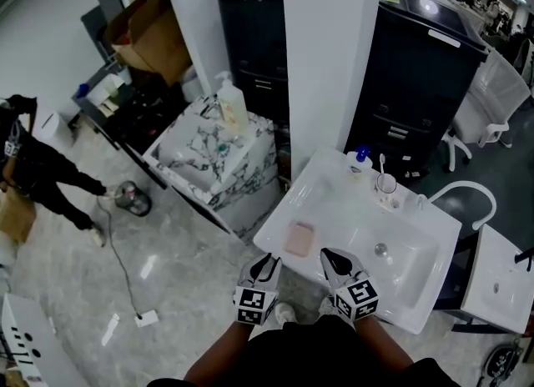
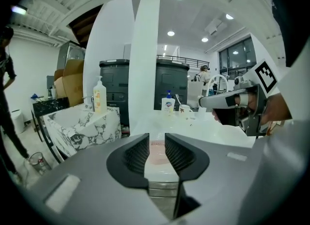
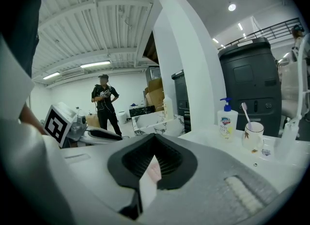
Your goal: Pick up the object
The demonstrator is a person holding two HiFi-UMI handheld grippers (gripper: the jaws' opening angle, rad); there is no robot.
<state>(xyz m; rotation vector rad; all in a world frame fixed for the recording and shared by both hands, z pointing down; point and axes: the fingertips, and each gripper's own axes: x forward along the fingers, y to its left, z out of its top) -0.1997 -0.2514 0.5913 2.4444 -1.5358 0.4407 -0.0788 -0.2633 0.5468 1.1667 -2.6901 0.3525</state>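
Pink block (image 1: 299, 238): lies flat on the left ledge of the white sink (image 1: 334, 183), untouched. Long axis seemingly runs away from the person (nearly square, hard to call). Step: approach. Left tool (image 1: 268, 263) narrowly parted, empty, block just ahead. Right tool (image 1: 331, 257) closed, empty. Next move probably calls for widening, then straddling the block's width.
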